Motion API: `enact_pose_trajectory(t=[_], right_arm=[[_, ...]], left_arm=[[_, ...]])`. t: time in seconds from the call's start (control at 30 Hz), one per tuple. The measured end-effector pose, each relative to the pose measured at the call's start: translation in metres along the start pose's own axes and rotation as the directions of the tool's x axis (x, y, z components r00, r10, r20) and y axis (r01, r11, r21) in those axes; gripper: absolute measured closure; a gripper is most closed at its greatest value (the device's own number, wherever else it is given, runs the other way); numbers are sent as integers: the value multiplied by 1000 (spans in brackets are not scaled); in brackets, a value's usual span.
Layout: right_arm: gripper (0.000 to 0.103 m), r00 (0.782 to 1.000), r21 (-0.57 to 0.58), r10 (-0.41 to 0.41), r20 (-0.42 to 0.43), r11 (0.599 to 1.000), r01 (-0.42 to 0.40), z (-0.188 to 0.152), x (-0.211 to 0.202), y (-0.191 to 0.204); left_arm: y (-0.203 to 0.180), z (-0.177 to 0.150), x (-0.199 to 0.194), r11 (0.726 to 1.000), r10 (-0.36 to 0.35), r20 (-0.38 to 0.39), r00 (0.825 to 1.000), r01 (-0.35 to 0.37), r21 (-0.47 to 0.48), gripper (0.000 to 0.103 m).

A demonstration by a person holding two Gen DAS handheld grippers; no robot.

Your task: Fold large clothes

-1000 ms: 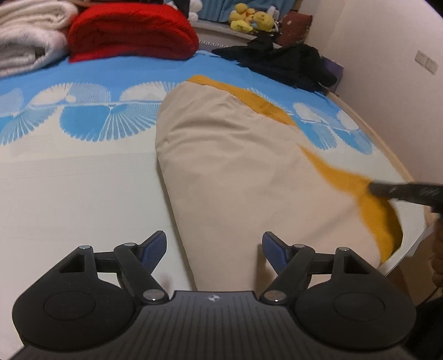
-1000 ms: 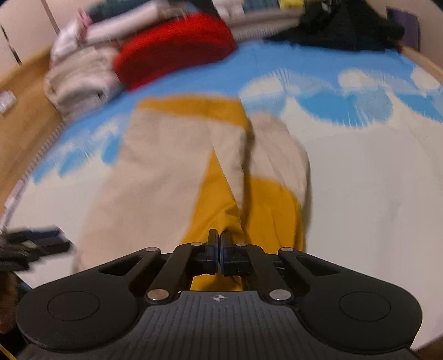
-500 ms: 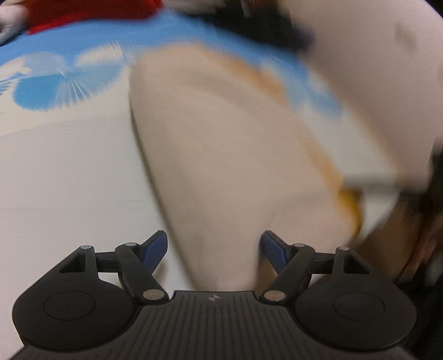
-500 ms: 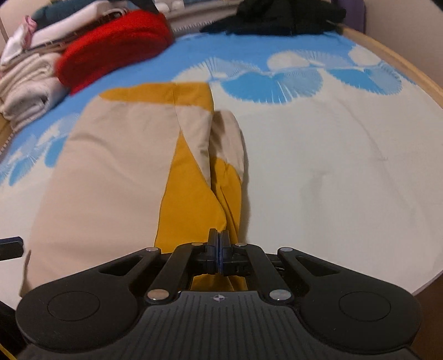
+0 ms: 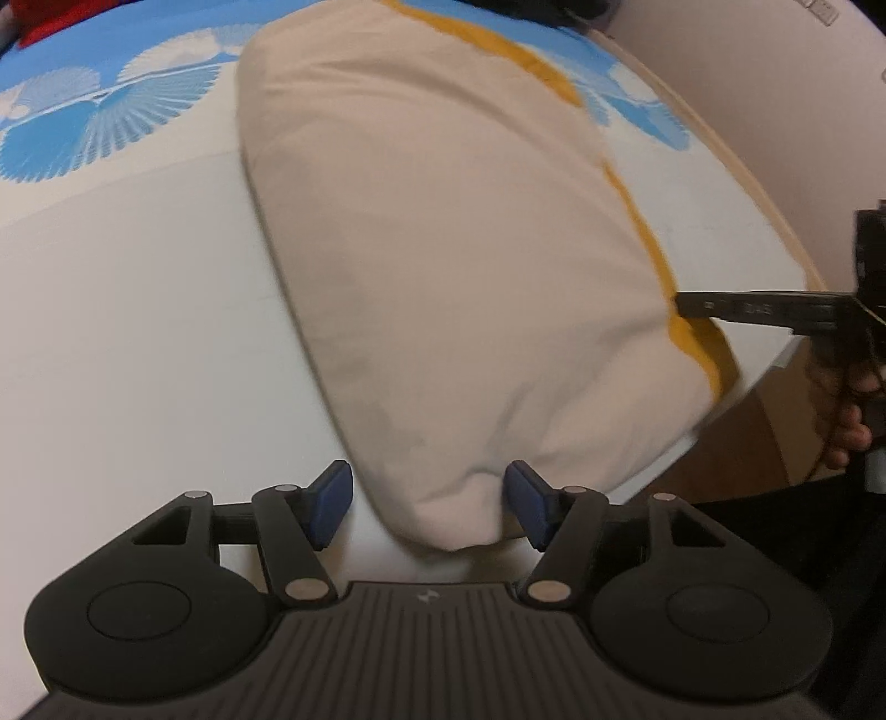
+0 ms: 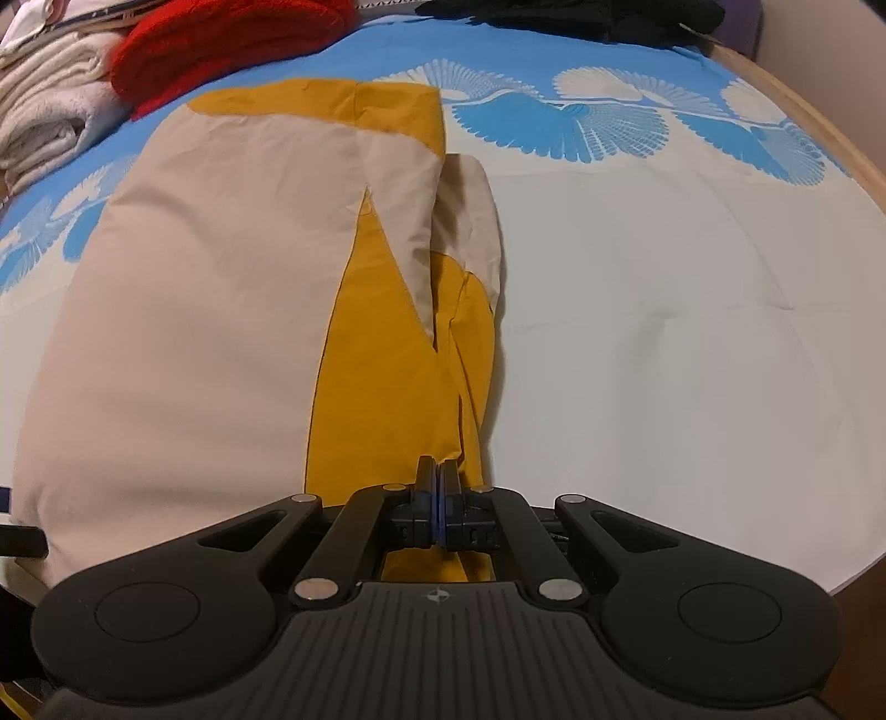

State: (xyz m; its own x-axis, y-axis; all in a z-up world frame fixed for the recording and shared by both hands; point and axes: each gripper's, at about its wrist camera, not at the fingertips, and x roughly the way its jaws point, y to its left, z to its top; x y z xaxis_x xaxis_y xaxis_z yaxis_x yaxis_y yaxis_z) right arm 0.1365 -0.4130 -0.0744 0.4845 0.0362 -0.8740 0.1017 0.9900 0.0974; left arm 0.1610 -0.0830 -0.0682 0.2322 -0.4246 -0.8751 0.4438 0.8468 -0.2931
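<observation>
A beige and mustard-yellow garment [image 6: 221, 310] lies lengthwise on the bed [image 6: 692, 343], its near end at the bed's edge. The right gripper [image 6: 437, 498] has its fingers pressed together, pinching the yellow hem. The left gripper [image 5: 426, 504] has its blue-padded fingers [image 5: 332, 501] spread to either side of the garment's beige corner, not closed on it.

Only the right wrist view shows the wide yellow panel, a red blanket [image 6: 221, 44], folded white towels [image 6: 50, 116] and dark clothes [image 6: 581, 16]. The left view shows the wall [image 5: 775, 99]. The bedcover is white with blue fan shapes [image 6: 554, 122].
</observation>
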Motion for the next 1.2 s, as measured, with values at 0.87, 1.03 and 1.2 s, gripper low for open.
enact_pose_trajectory(t=[0.87,1.03,1.2], right_arm=[[44,986,284,166,15,945,-163,23,23,-24],[74,988,250,156,17,956,-156,27,21,-12],[92,982,219,182,51,957,-189,34,12,4]], left_arm=[[121,83,75,748,-172,224,959,275,-604,11],[108,95,77,820,-108,232,967,218,-530,41],[99,108,34,878,-87,324,942,226,-422,74]])
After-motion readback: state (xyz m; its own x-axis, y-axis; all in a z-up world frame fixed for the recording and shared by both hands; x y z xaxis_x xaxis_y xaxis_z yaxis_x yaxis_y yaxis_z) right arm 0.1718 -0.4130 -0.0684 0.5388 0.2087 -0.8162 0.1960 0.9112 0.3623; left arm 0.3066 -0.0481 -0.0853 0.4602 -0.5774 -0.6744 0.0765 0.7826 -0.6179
